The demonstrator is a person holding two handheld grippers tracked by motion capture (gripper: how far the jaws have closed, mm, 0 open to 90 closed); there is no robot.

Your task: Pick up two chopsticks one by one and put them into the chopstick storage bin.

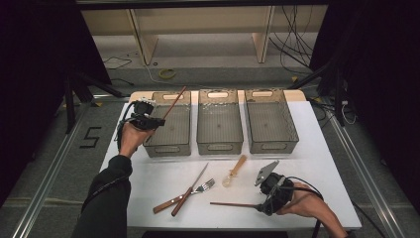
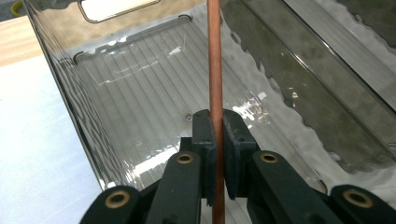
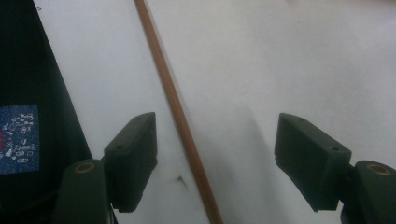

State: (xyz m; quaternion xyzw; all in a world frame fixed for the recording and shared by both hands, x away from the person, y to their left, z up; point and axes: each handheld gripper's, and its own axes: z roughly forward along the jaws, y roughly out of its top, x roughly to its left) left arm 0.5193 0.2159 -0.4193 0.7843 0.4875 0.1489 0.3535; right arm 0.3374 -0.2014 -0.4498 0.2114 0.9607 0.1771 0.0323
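Observation:
A thin brown chopstick [image 1: 174, 103] slants up over the left clear bin [image 1: 167, 148], and my left gripper [image 1: 157, 121] is shut on its lower part. In the left gripper view the chopstick [image 2: 215, 70] runs straight up between the closed pads, with my left gripper [image 2: 218, 135] above the ribbed floor of the bin [image 2: 140, 79]. A second chopstick [image 1: 233, 204] lies flat on the white table [image 1: 317, 163] near the front edge. My right gripper [image 1: 261, 207] stands open at its right end. In the right gripper view that chopstick [image 3: 180, 114] lies between the spread jaws of my right gripper [image 3: 215, 140], closer to the left jaw.
Two more clear bins, middle [image 1: 219, 145] and right [image 1: 271, 145], stand beside the left one along the back. A wooden-handled fork [image 1: 200, 188], knife [image 1: 190, 191] and spoon [image 1: 234, 171] lie in the front middle of the table. The table's front edge is close to my right gripper.

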